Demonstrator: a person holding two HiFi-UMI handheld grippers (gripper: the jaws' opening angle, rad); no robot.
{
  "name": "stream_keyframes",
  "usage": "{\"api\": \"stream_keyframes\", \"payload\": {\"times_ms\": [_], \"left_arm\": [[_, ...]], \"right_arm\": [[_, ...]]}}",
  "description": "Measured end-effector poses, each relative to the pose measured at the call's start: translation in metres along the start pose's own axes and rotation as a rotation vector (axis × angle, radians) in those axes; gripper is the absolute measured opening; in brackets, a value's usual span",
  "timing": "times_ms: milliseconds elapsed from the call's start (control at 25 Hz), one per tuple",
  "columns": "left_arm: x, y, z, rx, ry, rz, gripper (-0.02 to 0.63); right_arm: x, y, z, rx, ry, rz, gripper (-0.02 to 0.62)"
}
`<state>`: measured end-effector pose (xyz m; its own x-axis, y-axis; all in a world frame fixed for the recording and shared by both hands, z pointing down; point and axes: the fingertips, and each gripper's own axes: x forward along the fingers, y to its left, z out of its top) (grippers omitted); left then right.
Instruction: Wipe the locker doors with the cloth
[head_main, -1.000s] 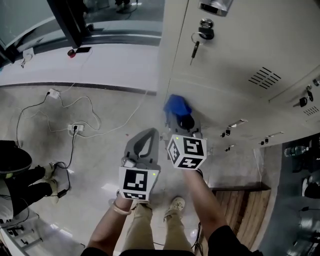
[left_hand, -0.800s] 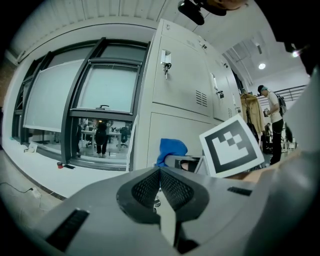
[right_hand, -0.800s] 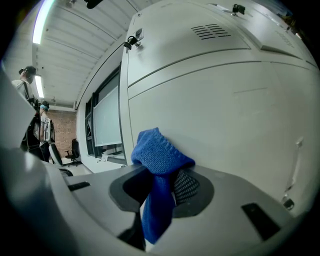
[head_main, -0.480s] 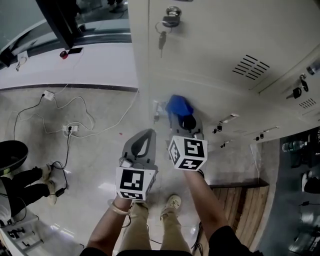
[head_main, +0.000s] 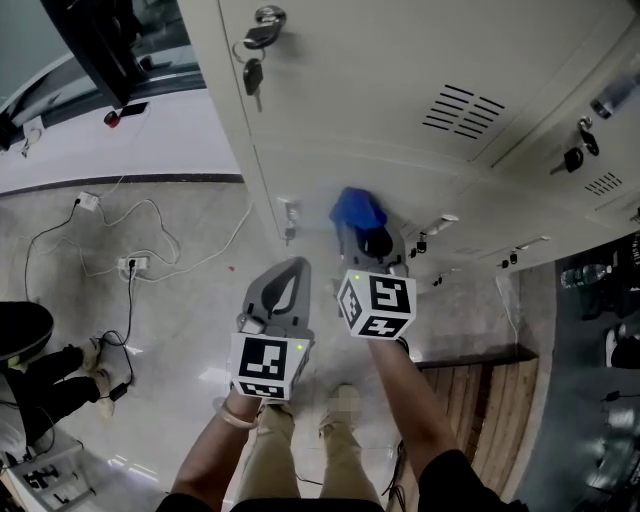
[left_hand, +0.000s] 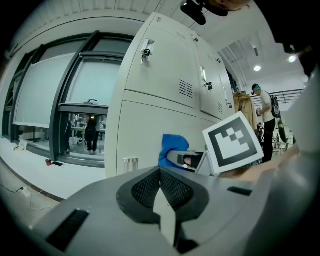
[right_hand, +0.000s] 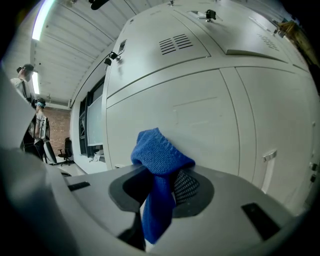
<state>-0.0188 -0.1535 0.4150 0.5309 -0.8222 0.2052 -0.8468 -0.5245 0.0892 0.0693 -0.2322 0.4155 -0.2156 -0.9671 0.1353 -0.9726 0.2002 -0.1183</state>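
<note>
My right gripper (head_main: 360, 228) is shut on a blue cloth (head_main: 356, 209), whose bunched top sticks out past the jaws. The cloth (right_hand: 160, 162) is right at a lower cream locker door (right_hand: 200, 110); I cannot tell whether it touches. In the head view that locker door (head_main: 420, 190) lies just beyond the cloth. My left gripper (head_main: 294, 272) hangs shut and empty beside the right one, a little lower and to its left, off the lockers. From the left gripper view, the jaws (left_hand: 160, 174) meet with nothing between them, and the cloth (left_hand: 172, 146) shows ahead.
A key (head_main: 252, 72) hangs from the upper door's lock. A small metal handle (head_main: 288, 216) sits at the lower door's left edge. Cables and a power strip (head_main: 130, 266) lie on the floor to the left. A seated person's legs (head_main: 45, 375) are at far left. Wooden slats (head_main: 485, 405) lie at right.
The lockers have slid left across the head view, so the cloth now lies in front of the lower door rather than its left edge. Both grippers keep their places in the frame.
</note>
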Motion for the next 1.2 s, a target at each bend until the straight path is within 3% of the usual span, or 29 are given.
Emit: {"api": "stream_keyframes", "payload": {"times_ms": [640, 1200], "left_arm": [[0.022, -0.047, -0.005, 0.026, 0.024, -0.054, 0.006], [0.033, -0.073, -0.008, 0.017, 0.031, -0.052, 0.006]], "right_arm": [[-0.023, -0.058, 0.003, 0.003, 0.001, -0.048, 0.084], [-0.040, -0.100, 0.004, -0.029, 0.005, -0.078, 0.083]]}}
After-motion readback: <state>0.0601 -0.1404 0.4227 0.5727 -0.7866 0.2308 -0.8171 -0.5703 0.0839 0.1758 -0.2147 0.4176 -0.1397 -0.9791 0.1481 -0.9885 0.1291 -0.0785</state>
